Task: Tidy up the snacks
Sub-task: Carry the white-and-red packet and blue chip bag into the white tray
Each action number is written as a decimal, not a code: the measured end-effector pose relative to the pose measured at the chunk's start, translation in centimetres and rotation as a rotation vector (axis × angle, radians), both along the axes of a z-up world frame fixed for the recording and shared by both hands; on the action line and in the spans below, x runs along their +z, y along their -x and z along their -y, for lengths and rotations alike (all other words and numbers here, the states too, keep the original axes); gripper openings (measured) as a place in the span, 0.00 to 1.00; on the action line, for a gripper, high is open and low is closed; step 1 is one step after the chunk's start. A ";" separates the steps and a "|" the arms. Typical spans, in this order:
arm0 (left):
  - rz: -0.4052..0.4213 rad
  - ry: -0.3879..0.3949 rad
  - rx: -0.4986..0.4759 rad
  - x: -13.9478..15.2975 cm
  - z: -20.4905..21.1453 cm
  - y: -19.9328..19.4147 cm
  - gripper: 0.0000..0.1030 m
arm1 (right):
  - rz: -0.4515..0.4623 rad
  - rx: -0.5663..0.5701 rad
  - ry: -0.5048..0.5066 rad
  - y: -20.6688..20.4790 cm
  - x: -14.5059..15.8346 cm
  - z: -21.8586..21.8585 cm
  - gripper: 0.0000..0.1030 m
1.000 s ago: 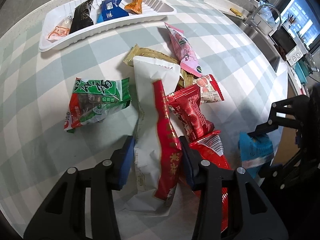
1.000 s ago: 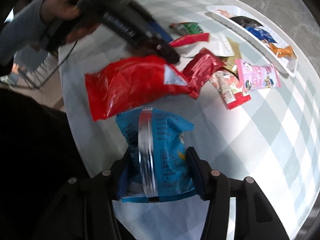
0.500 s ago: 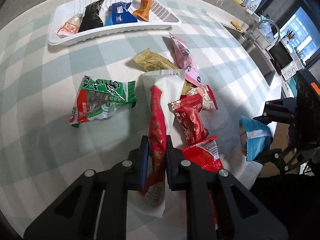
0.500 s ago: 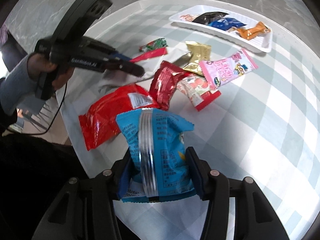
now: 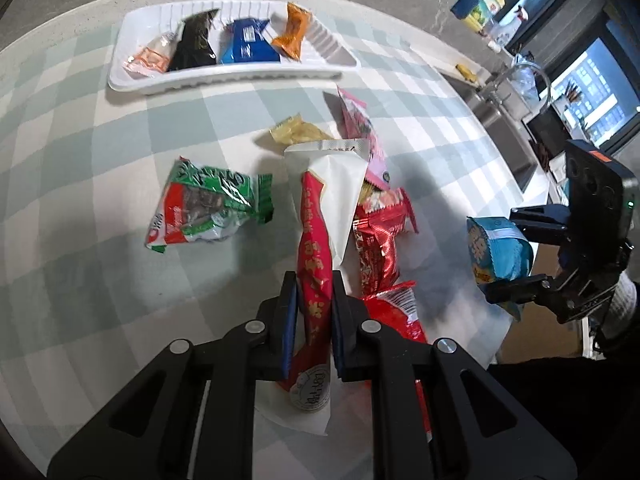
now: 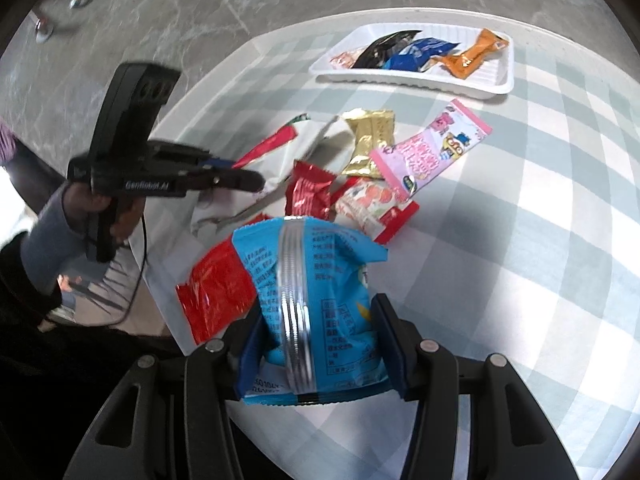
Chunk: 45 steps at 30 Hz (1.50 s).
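1. Step in hand, as I judge it: both grippers are loaded and the carry to the white tray [image 5: 224, 80] at 12 o'clock is due; the left gripper [image 5: 314, 312] is clamped tight on the red-and-white packet [image 5: 320, 216], whose far end points to 12 o'clock over the pile; the right gripper [image 6: 320, 340] is half open but pressing both sides of the blue packet [image 6: 316, 280], held above the table's near edge.
2. Next move: free tray space shows at the right end, beside the orange sweet [image 5: 294, 36]; the long packet may need turning to fit.
3. Hard to tell: whether the red-and-white packet has fully cleared the table [image 5: 80, 200]; the red packets [image 5: 380, 248] beneath it overlap, their number unclear.
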<state>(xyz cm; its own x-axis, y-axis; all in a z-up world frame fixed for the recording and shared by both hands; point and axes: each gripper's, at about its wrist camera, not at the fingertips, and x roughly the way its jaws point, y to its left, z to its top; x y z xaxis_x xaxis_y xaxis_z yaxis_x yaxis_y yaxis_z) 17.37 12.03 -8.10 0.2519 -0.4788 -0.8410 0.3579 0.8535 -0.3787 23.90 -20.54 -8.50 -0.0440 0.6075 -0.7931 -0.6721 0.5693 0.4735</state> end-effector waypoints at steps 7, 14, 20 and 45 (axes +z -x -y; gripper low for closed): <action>0.004 0.065 0.029 1.6 -1.2 -0.3 0.12 | -0.034 -0.060 -0.029 -1.3 0.2 0.5 0.52; 0.014 0.103 0.046 3.0 -2.0 -0.8 0.12 | -0.048 -0.085 -0.047 -2.6 0.4 0.5 0.52; 0.017 0.131 0.079 3.9 -3.1 -1.7 0.12 | -0.058 -0.111 -0.070 -4.4 0.6 0.4 0.52; 0.050 0.134 0.158 6.0 -6.2 -8.9 0.12 | -0.056 -0.185 -0.127 -12.3 2.7 -1.6 0.52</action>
